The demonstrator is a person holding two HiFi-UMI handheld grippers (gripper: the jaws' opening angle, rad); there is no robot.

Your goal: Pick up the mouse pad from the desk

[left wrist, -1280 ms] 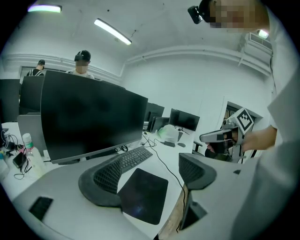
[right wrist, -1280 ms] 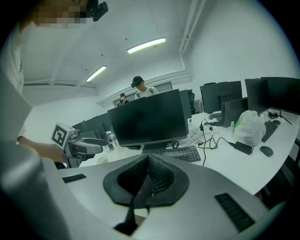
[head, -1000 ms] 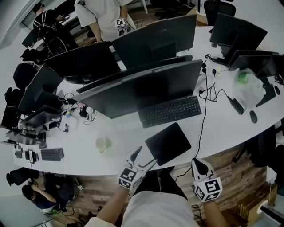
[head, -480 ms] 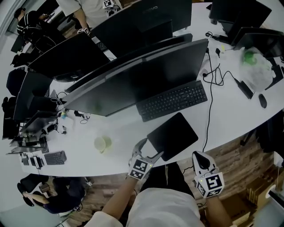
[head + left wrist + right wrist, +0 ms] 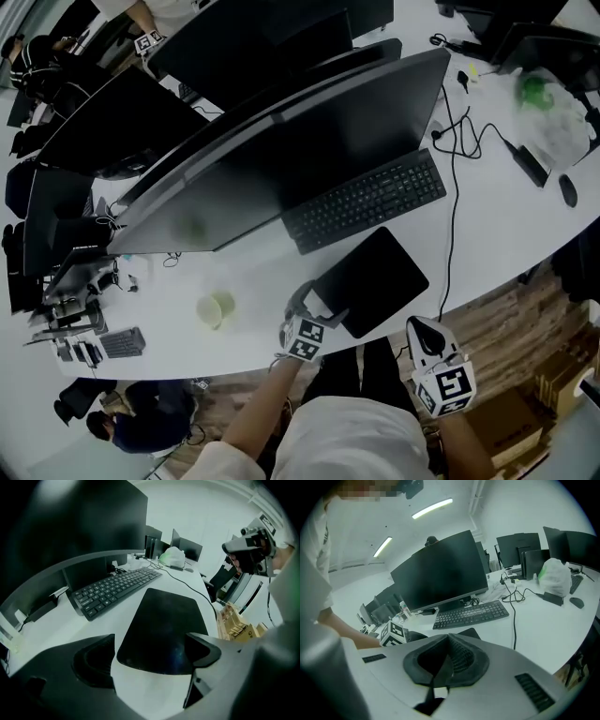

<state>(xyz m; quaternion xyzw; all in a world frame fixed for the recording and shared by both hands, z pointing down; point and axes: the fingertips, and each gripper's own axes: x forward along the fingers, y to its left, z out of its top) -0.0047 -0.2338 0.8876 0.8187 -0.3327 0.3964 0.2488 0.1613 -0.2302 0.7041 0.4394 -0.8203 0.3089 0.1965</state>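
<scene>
The left gripper [image 5: 314, 302] hangs low over the desk [image 5: 253, 281], pointing steeply down, its jaws set wide after just opening. The pad's [image 5: 370, 279] short near edge lies in the gap between them, and neither jaw presses on it. In the head view the black pad lies flat just beside this gripper at 2 o'clock, below the keyboard [image 5: 366, 200]. Its long axis runs from 8 to 2 o'clock, so it stretches straight away from the jaws. The right gripper [image 5: 424, 334], jaws together on nothing, hangs off the desk edge with the pad at 10 o'clock, clearly the farther of the two. In the left gripper view one jaw covers the pad's near right corner. No view shows whether either jaw touches the pad or the desk.
</scene>
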